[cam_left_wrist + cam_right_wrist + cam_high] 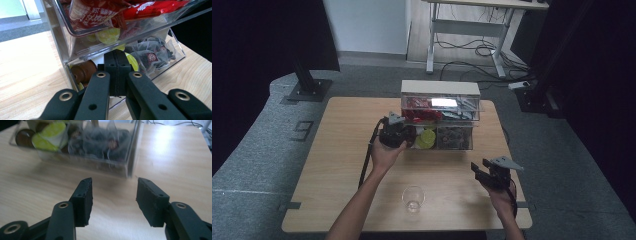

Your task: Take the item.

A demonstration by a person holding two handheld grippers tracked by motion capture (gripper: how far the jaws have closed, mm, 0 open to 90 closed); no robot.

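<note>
A clear plastic drawer box (pixel 439 89) stands at the back of the wooden table (pixel 342 150). Its upper drawer (pixel 75 30) holds red packets (pixel 105 11). The lower drawer (pixel 85 161) is pulled out and holds brown capsules (pixel 83 71), yellow-green capsules (pixel 50 137) and dark tea bags (pixel 150 57). My left gripper (pixel 404 134) is at the lower drawer's left front, jaws shut pad to pad (pixel 117 72) right against its front wall. My right gripper (pixel 479 167) hangs over the table's front right, open (pixel 113 195), with only bare wood between its pads.
An empty drinking glass (pixel 413 198) stands near the table's front edge, between my two forearms. A black cable (pixel 367 160) trails from the left gripper across the table. Beyond the table are a grey floor, a desk frame (pixel 462 30) and loose cables.
</note>
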